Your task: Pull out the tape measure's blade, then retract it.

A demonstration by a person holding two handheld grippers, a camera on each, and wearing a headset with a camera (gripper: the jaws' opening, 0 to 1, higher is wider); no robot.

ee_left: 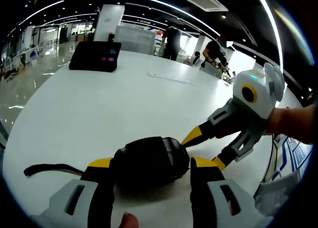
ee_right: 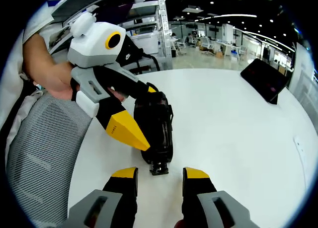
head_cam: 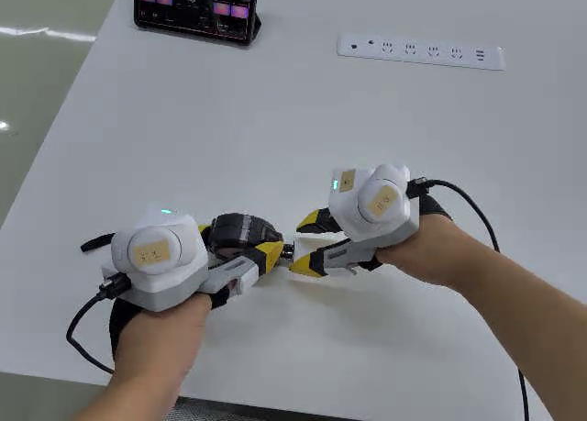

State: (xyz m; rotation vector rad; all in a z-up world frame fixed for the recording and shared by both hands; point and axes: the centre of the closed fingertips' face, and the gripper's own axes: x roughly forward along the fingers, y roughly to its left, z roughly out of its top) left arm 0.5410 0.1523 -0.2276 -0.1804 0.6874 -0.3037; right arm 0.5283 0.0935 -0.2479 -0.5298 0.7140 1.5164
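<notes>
A black tape measure [head_cam: 243,229] lies on the white table [head_cam: 275,118], and my left gripper [head_cam: 237,242] is shut on its body. In the left gripper view the case [ee_left: 151,161] sits between the yellow-tipped jaws, and its black wrist strap [ee_left: 49,168] trails off to the left. My right gripper [head_cam: 304,245] faces it from the right, open, with its tips close to the case's front. In the right gripper view the blade's end hook [ee_right: 159,167] lies just ahead of the gap of the open right gripper [ee_right: 161,174]. No blade is drawn out.
A dark tablet [head_cam: 197,4] stands at the table's far edge, and a white power strip [head_cam: 420,51] lies to the far right. The table's left edge drops to a glossy floor [head_cam: 37,63]. A grey mesh chair [ee_right: 39,153] is beside the near edge.
</notes>
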